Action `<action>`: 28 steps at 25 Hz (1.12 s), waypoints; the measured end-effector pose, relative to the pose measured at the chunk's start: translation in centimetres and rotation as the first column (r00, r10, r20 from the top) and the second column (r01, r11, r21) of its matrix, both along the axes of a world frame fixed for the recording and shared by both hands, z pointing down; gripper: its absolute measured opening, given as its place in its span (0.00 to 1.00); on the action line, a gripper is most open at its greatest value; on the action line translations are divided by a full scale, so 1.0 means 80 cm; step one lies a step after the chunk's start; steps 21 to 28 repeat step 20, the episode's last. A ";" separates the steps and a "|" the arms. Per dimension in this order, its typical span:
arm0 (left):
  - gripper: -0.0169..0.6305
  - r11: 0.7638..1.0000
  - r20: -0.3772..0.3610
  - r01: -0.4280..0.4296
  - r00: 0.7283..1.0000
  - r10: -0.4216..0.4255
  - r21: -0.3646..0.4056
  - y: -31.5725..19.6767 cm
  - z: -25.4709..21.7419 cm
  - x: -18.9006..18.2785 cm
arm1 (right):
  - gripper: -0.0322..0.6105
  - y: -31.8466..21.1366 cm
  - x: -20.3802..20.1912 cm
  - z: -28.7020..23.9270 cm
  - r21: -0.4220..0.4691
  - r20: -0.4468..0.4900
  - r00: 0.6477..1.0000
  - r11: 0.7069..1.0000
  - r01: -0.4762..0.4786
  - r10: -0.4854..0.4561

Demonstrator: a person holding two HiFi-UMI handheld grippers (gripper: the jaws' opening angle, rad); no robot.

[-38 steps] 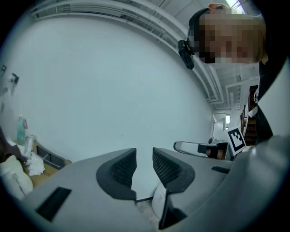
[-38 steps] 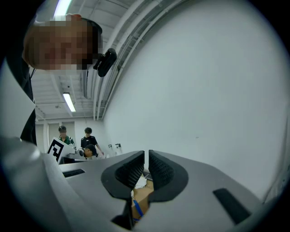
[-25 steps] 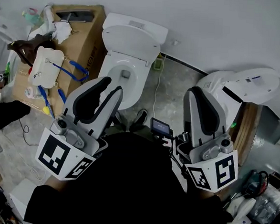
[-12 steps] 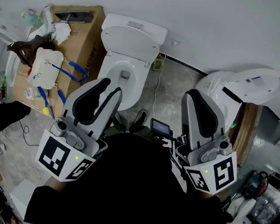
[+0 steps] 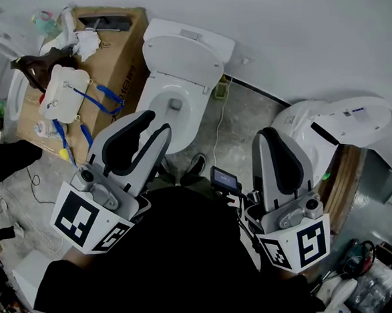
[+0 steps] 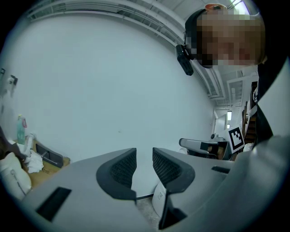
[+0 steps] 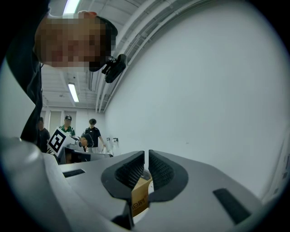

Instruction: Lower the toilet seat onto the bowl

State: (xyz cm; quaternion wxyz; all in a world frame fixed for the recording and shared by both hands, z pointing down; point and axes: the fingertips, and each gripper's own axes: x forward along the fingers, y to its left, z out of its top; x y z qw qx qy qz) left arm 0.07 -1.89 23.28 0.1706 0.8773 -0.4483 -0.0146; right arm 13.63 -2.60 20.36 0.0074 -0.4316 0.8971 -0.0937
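Note:
The white toilet (image 5: 175, 101) stands against the far wall, its seat and lid (image 5: 183, 56) raised upright against the tank, and the bowl lies uncovered. My left gripper (image 5: 155, 120) hovers in front of the bowl, apart from it, open with nothing between its pads (image 6: 123, 166). My right gripper (image 5: 272, 134) is held further right, away from the toilet, over the floor. Its jaws are shut down to a thin slit and hold nothing (image 7: 146, 159). In the left gripper view a white edge of the toilet (image 6: 159, 196) shows beyond the jaws.
A cardboard box (image 5: 121, 45) with bottles, rags and a white part stands left of the toilet. A second white toilet (image 5: 332, 125) lies to the right. A cable (image 5: 218, 130) runs across the floor between them. People (image 7: 93, 131) stand far behind.

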 end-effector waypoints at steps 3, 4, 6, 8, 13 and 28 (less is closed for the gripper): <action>0.21 1.000 0.000 -0.001 1.000 0.001 0.001 0.002 0.000 0.000 | 0.13 0.001 0.000 0.000 -0.001 0.000 1.000 1.000 0.000 0.000; 0.21 1.000 0.001 -0.001 1.000 0.001 0.000 0.002 0.000 0.000 | 0.13 0.001 0.000 0.000 0.000 0.001 1.000 1.000 0.000 0.000; 0.21 1.000 0.001 -0.002 1.000 0.002 -0.003 0.001 0.000 0.001 | 0.13 0.000 0.000 0.000 -0.001 0.002 1.000 1.000 0.001 -0.001; 0.21 1.000 0.001 -0.001 1.000 0.001 -0.004 0.000 0.001 0.002 | 0.13 -0.001 0.001 0.001 -0.004 0.003 1.000 1.000 0.002 -0.002; 0.21 1.000 0.003 0.005 1.000 -0.004 -0.004 -0.003 0.003 0.002 | 0.13 -0.003 0.001 0.006 -0.013 0.005 1.000 1.000 0.006 -0.006; 0.21 1.000 0.002 0.014 1.000 -0.014 -0.006 -0.005 0.003 0.008 | 0.13 -0.005 0.009 0.007 -0.017 0.013 1.000 1.000 0.017 -0.016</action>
